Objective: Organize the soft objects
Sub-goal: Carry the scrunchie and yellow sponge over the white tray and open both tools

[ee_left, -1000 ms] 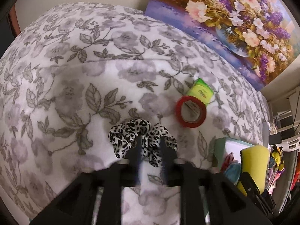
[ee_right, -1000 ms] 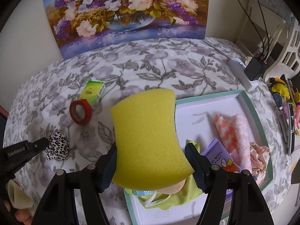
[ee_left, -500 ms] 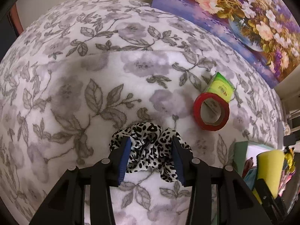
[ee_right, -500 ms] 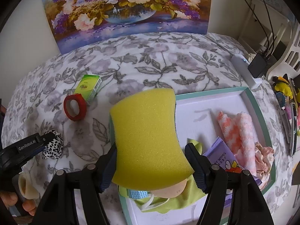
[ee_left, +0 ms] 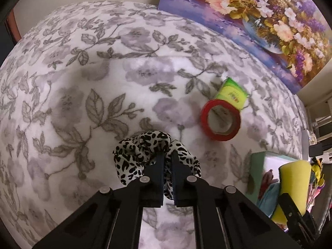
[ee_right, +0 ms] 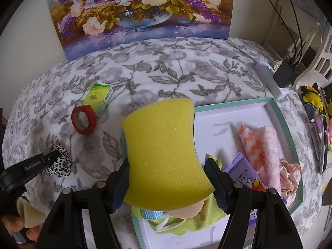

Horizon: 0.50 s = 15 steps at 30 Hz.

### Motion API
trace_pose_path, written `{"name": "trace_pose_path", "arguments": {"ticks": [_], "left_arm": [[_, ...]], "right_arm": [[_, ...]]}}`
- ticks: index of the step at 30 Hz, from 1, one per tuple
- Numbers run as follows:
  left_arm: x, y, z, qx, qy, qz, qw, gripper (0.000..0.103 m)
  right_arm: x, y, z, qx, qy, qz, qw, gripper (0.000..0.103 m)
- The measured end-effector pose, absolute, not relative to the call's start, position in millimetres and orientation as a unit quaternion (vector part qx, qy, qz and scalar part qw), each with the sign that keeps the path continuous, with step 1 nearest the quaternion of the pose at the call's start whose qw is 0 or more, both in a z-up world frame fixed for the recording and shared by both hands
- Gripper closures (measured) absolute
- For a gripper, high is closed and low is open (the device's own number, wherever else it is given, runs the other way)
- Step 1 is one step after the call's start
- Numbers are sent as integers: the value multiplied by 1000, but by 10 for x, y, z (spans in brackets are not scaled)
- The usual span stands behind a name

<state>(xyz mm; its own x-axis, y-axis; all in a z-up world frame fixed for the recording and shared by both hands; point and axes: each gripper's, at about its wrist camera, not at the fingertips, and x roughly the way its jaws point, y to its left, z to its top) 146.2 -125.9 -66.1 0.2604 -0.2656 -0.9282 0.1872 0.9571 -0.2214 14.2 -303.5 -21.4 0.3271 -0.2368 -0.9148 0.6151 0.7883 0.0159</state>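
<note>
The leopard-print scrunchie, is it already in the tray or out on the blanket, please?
Out: the leopard-print scrunchie lies on the floral blanket, pinched by the left gripper, apart from the tray.

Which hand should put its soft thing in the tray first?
Probably right: its fingers hold the yellow sponge over the tray. The left pinches the leopard scrunchie farther away.

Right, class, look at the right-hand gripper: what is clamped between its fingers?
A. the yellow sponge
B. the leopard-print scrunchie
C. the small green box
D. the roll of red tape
A: the right gripper has its fingers pressed against both sides of the yellow sponge, held above the tray; the tape and box lie on the blanket, and the scrunchie is in the other gripper.
</note>
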Motion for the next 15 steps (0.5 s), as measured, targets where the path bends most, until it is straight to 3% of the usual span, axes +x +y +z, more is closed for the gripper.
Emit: {"name": "trace_pose_path", "arguments": {"ticks": [15], "left_arm": [[1151, -1595, 46, -39, 525, -212, 824, 97]], "right_arm": [[-11, -3189, -22, 188, 495, -283, 800, 31]]}}
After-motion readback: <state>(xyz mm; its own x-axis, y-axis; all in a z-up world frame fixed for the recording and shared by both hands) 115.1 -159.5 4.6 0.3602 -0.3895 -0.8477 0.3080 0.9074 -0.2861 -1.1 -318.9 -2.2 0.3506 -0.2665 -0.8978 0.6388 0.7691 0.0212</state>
